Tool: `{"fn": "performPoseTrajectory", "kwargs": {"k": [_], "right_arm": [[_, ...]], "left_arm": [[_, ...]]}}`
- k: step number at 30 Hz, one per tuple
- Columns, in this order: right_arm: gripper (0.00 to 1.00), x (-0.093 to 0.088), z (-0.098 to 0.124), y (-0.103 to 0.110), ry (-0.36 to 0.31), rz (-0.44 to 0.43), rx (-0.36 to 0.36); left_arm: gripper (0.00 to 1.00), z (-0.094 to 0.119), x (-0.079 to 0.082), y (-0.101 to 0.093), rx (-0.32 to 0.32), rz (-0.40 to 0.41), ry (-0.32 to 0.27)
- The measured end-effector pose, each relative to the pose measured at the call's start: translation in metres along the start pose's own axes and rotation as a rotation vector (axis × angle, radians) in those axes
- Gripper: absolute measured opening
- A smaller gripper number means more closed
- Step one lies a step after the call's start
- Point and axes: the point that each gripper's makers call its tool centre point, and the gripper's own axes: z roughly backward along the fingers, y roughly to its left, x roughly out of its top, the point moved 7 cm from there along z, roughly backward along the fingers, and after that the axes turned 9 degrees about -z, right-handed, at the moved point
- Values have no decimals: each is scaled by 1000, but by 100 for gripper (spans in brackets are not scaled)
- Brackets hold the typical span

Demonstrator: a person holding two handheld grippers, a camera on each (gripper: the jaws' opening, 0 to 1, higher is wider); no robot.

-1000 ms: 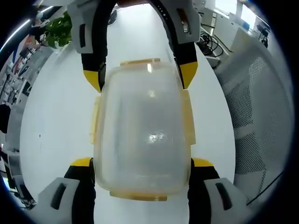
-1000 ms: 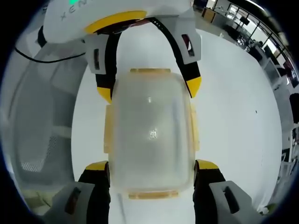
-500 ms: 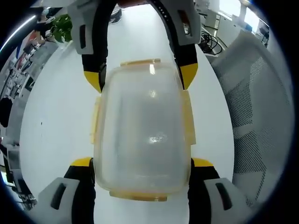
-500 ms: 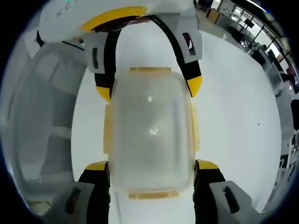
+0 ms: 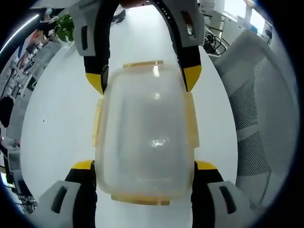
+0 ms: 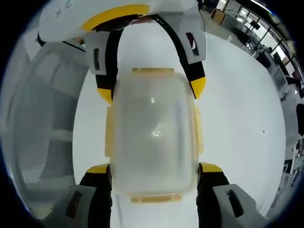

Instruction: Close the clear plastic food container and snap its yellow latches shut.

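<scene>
Nothing has shifted on the container since a second ago, only the background has slid a little as my hands drifted. In the left gripper view, my left gripper (image 5: 145, 166) is clamped on the near end of the clear plastic food container (image 5: 145, 130), which sits on the white table (image 5: 57, 128), yellow latches (image 5: 191, 118) folded along its edges, the right gripper (image 5: 142, 80) gripping the far end. In the right gripper view, my right gripper (image 6: 154, 168) is clamped on the container's (image 6: 153, 133) near end, with the left gripper (image 6: 151, 90) on the far end.

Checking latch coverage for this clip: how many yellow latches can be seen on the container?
4. On the container: far latch, near latch, left side latch, right side latch. None appears hidden.
</scene>
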Motion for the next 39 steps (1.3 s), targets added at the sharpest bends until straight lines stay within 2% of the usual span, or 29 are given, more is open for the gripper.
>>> {"fn": "performPoseTrajectory", "kwargs": {"k": [9, 39], "right_arm": [[73, 1, -1, -3, -9, -2, 0], [73, 12, -3, -50, 4, 17, 1]], "left_arm": [[83, -1, -1, 2, 2, -4, 5], [83, -7, -14, 48, 6, 9, 8]]}}
